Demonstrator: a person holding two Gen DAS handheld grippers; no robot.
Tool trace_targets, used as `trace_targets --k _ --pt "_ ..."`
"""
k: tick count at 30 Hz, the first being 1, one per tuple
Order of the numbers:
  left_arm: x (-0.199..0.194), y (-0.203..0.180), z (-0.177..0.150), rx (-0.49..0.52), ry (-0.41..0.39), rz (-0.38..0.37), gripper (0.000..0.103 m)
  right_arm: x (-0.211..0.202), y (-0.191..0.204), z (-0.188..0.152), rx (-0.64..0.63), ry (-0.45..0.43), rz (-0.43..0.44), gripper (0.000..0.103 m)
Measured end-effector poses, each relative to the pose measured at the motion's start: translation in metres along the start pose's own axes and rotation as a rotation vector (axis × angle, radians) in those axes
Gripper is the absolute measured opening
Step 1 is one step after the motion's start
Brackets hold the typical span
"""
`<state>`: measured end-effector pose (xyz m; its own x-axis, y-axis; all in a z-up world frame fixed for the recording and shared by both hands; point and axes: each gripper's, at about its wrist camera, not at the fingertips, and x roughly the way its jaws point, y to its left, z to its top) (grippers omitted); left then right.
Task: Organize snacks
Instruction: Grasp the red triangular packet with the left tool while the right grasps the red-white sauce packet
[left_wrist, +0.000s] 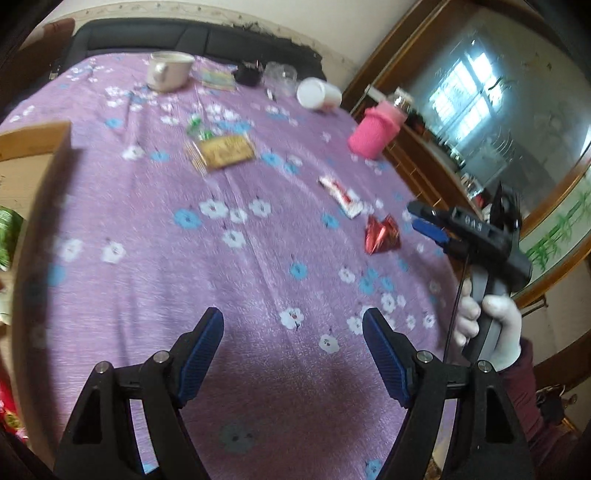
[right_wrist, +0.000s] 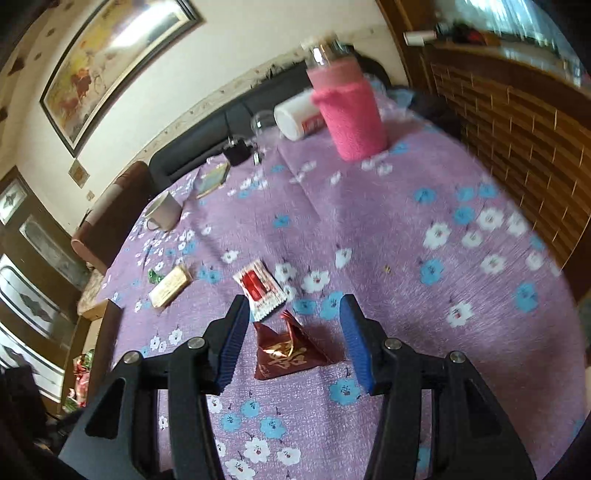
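A dark red pyramid-shaped snack packet (right_wrist: 286, 350) lies on the purple flowered tablecloth (right_wrist: 424, 280), between the open jaws of my right gripper (right_wrist: 293, 321), which hovers just above it. It also shows in the left wrist view (left_wrist: 382, 234), next to my right gripper (left_wrist: 419, 218). A red-and-white packet (right_wrist: 260, 288) lies just beyond it. A gold packet (right_wrist: 170, 286) and a green candy (right_wrist: 155, 275) lie further left. My left gripper (left_wrist: 293, 330) is open and empty above bare cloth, well short of the snacks.
At the table's far side stand a pink-sleeved bottle (right_wrist: 349, 110), a white tub on its side (right_wrist: 297, 114), a white mug (right_wrist: 164, 212), a small book (right_wrist: 212, 179), a black item (right_wrist: 238, 151) and a glass jar (left_wrist: 280, 75). A wooden box (left_wrist: 35, 140) sits at the left edge.
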<state>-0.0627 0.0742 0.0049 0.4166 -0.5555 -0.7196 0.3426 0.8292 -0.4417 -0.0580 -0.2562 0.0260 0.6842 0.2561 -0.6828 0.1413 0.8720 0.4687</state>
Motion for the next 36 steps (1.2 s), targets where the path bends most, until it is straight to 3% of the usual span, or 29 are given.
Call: trace_targets --k 3,5,6,8,16,21,24,28,30,31,33,34,36 --pt "0.012 0.001 -0.003 -0.020 0.031 0.012 0.078 0.027 0.010 -0.003 -0.013 0.079 0.035 0.052" --pt "0.014 0.002 -0.006 -0.031 0.042 0.018 0.078 0.038 0.025 -0.013 -0.025 0.145 0.167 0.054" --pt "0.015 0.003 -0.006 -0.034 0.045 0.021 0.078 0.043 0.035 -0.018 -0.027 0.185 0.280 0.054" --pt "0.015 0.004 -0.008 -0.038 0.048 0.023 0.078 0.043 0.045 -0.021 -0.043 0.175 0.313 0.054" --pt "0.013 0.006 -0.011 -0.042 0.024 -0.004 0.085 0.049 0.047 -0.014 -0.108 0.117 0.139 0.054" --pt "0.013 0.001 -0.017 -0.012 -0.009 0.001 0.089 0.056 0.055 0.009 -0.262 0.057 -0.027 0.054" --pt "0.013 -0.002 -0.019 -0.002 -0.027 0.010 0.093 0.075 0.064 0.016 -0.318 0.089 -0.041 0.054" --pt "0.014 0.004 -0.015 -0.061 -0.039 -0.069 0.102 0.103 0.066 0.021 -0.320 0.143 -0.072 0.053" --pt "0.014 0.006 -0.014 -0.074 -0.034 -0.083 0.102 0.108 0.066 0.021 -0.327 0.132 -0.093 0.045" --pt "0.014 0.005 -0.012 -0.079 -0.014 -0.071 0.102 0.109 0.068 0.020 -0.342 0.131 -0.111 0.031" --pt "0.015 -0.001 -0.009 -0.086 0.017 -0.052 0.098 0.104 0.070 0.015 -0.363 0.129 -0.123 0.030" --pt "0.015 -0.007 -0.006 -0.071 0.020 -0.062 0.093 0.100 0.070 0.011 -0.367 0.125 -0.125 0.029" --pt "0.018 -0.023 0.000 -0.013 0.007 -0.052 0.092 0.090 0.068 0.006 -0.362 0.102 -0.123 0.029"
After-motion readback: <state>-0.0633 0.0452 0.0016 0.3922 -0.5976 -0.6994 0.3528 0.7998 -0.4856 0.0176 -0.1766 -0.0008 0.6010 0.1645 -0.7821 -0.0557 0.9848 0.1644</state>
